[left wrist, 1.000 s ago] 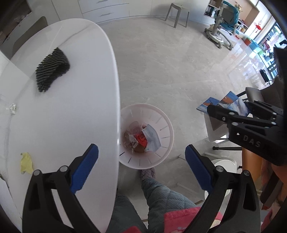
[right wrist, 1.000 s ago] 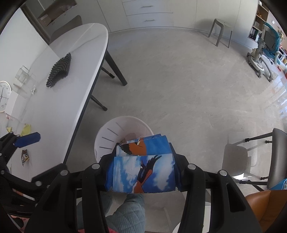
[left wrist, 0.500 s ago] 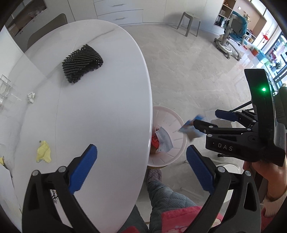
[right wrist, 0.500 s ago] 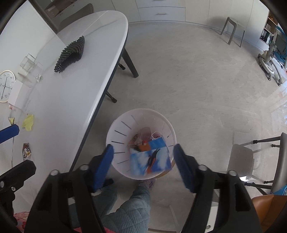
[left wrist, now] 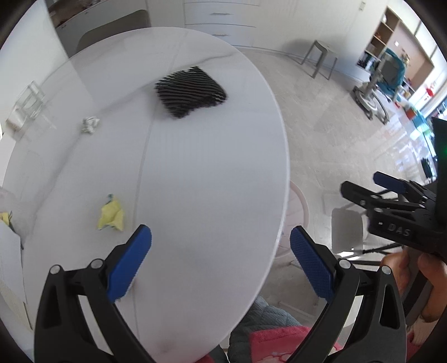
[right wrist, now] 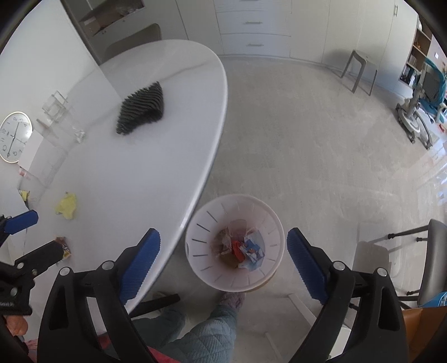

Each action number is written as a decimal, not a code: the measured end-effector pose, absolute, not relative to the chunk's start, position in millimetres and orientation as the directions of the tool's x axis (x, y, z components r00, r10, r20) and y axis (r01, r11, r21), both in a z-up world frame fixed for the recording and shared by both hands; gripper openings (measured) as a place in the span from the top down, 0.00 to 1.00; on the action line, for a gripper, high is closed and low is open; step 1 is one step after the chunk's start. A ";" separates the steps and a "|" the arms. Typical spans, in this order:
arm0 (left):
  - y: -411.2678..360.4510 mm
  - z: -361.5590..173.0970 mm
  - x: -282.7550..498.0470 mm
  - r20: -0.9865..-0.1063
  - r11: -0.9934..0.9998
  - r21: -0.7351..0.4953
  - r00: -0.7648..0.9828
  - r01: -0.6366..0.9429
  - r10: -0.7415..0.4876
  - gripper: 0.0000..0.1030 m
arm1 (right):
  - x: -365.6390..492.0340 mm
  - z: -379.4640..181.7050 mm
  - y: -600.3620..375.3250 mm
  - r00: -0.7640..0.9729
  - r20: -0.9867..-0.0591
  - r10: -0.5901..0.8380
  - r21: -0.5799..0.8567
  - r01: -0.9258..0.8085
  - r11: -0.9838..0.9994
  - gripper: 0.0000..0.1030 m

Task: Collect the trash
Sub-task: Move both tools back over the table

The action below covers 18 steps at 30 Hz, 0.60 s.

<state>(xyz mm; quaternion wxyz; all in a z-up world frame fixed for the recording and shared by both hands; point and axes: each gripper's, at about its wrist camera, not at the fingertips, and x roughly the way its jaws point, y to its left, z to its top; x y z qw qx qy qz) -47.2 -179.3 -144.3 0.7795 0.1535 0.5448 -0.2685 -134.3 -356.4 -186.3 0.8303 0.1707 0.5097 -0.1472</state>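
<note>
A home's living and dining room is showing here: a white oval table (right wrist: 145, 156) lying at left, built-in drawers (right wrist: 252, 26) lining the top, a stool (right wrist: 360, 71) standing upper right.

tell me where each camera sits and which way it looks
Left wrist: on the left claw, angled steeply down at the white table; open jaws, the right claw, a hand and knees show.
Right wrist: on the right claw, looking down at the trash bin on the floor; jaws opening, nothing between; legs show.
Shared: table, black mat, yellow scrap, bin.
</note>
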 end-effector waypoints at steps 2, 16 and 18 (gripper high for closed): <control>-163.2 -143.2 -40.7 -0.929 0.830 -0.044 0.282 0.557 -0.238 0.08 | -128.6 -177.0 -346.9 0.453 -0.889 -0.071 0.133 0.402 0.906 0.09; -80.5 -152.3 5.5 -0.928 0.909 -0.069 0.309 0.410 -0.210 0.08 | -75.4 -157.5 -283.3 0.478 -0.876 -0.055 0.102 0.296 0.950 0.03; -77.3 -159.1 11.1 -0.932 0.912 -0.082 0.294 0.401 -0.213 0.08 | -70.0 -157.9 -280.9 0.476 -0.878 -0.054 0.096 0.286 0.953 0.03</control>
